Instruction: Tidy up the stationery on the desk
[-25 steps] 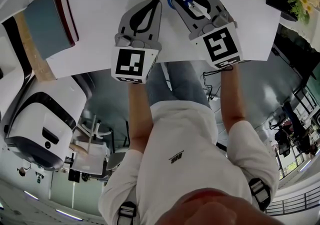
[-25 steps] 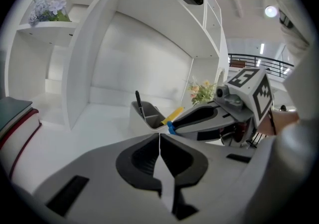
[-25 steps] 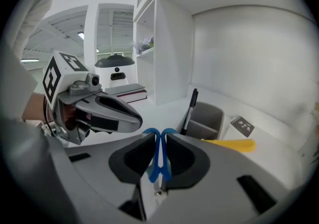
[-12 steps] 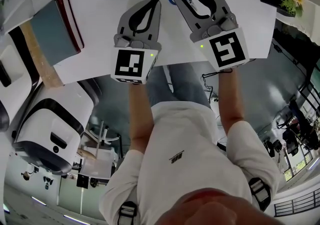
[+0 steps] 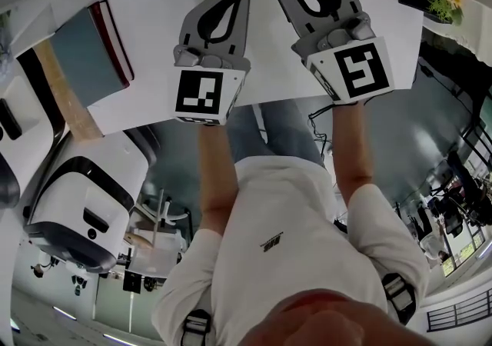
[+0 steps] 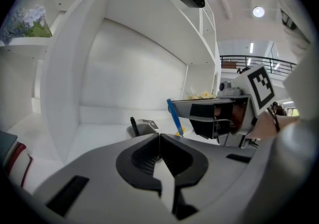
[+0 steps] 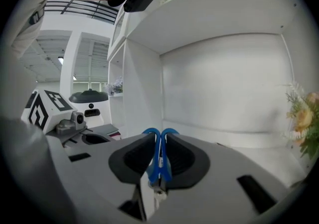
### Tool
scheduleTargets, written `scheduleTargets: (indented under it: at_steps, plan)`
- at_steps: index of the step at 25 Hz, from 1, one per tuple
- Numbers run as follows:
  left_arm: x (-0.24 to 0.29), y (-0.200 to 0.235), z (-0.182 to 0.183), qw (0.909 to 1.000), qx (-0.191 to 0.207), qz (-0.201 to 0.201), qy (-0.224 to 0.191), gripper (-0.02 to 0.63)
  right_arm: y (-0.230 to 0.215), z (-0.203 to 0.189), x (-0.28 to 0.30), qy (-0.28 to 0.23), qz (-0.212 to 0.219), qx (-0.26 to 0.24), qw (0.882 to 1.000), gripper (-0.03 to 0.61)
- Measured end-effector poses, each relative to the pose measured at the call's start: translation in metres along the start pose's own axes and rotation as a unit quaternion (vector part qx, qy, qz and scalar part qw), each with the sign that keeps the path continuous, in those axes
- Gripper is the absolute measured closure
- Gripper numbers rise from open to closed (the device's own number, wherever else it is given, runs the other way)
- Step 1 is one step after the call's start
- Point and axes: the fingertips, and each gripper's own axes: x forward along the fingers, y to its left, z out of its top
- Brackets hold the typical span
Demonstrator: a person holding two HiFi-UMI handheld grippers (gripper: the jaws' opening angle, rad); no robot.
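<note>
- The right gripper (image 7: pixel 159 137) is clamped on one pair of blue scissors (image 7: pixel 155 162). The two handle loops poke out just past its jaw tips, at the far side of the white desk (image 5: pixel 154 83).
- The left gripper (image 6: pixel 159 137) is just left of the right one, jaws pressed together with nothing between them.
- One grey cup (image 6: pixel 144 127) with one black pen (image 6: pixel 133 123) stands beyond the left gripper.
- One red-edged book (image 5: pixel 92 48) lies at the left.
</note>
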Motion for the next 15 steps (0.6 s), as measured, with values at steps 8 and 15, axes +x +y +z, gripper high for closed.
scheduleTargets:
  at_steps: [8,15]
  plan:
    - [0.007,0.012,0.014,1.0,0.003,-0.003,-0.008,0.614,-0.011,0.02,0.018,-0.044,-0.021,0.028,0.998,0.523]
    - [0.014,0.018,0.023,0.9998,0.01,-0.009,-0.013,0.614,-0.021,0.032,0.031,-0.085,-0.035,0.062,0.994,0.523]
